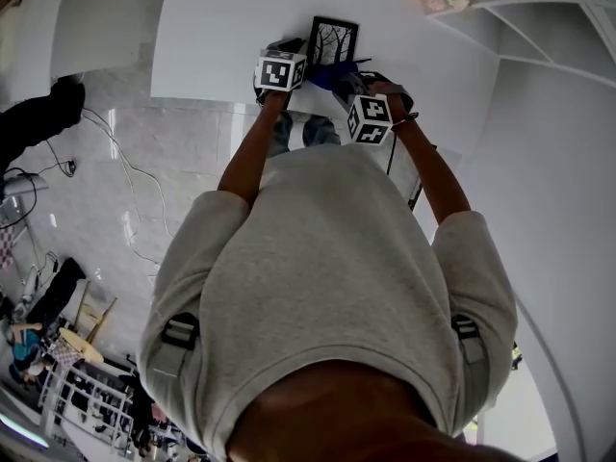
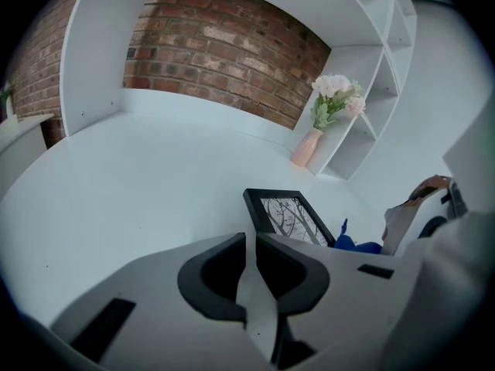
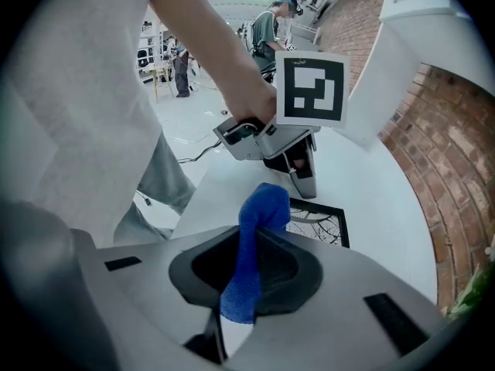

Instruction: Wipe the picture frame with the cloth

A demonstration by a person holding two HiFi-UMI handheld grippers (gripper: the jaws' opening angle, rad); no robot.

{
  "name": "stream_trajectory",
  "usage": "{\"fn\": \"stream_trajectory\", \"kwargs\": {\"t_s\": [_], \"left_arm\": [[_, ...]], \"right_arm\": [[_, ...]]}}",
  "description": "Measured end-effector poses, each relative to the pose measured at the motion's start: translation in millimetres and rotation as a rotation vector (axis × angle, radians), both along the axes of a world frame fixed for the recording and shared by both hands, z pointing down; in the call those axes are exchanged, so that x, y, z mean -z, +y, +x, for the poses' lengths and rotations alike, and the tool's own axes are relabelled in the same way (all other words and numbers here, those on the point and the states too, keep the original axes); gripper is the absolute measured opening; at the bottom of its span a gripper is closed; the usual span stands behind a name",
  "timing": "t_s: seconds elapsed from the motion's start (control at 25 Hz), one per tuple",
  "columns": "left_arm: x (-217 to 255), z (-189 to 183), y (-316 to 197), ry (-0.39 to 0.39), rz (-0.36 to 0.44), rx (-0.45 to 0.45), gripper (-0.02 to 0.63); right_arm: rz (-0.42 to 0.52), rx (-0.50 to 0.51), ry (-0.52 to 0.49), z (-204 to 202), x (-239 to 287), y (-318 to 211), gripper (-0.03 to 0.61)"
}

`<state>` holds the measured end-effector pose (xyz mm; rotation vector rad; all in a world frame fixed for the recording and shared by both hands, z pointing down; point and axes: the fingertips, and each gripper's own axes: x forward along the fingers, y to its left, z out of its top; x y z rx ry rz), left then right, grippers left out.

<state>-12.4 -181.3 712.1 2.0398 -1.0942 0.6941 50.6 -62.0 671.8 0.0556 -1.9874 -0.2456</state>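
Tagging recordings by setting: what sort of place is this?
Likely a mock living-room set in a workshop: white shelving on a brick wall, a flower vase, other people behind.

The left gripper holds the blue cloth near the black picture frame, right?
No. The right gripper holds the blue fabric cloth near the black rectangular picture frame, as the right gripper view shows; the left gripper is shut, empty.

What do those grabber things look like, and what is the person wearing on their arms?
The left gripper and right gripper are pale grey plastic shells with dark curved jaw pads. Each carries a white cube printed with black square markers. The person wears a light grey sweatshirt, sleeves ending near the elbows, and dark shoulder straps.
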Motion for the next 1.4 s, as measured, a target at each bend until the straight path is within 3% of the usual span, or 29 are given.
{"fn": "stream_trajectory", "kwargs": {"t_s": [0.2, 0.44, 0.88, 1.4], "left_arm": [[4.3, -7.7, 0.2, 0.009, 0.017, 0.024, 0.024], [4.5, -15.4, 5.4, 0.018, 0.02, 0.032, 0.017], [11.1, -38.5, 16.9, 0.022, 0.03, 0.069, 0.017], [10.8, -68.2, 25.0, 0.031, 0.019, 0.116, 0.017]], "right_arm": [[-0.016, -0.077, -0.094, -1.2, 23.2, -7.2, 0.061], [0.054, -0.21, -0.174, 2.7, 53.1, -68.8, 0.06], [0.142, -0.272, -0.104, -21.5, 48.8, -158.3, 0.061], [0.036, -0.271, -0.018, -40.4, 2.6, -149.8, 0.061]]}}
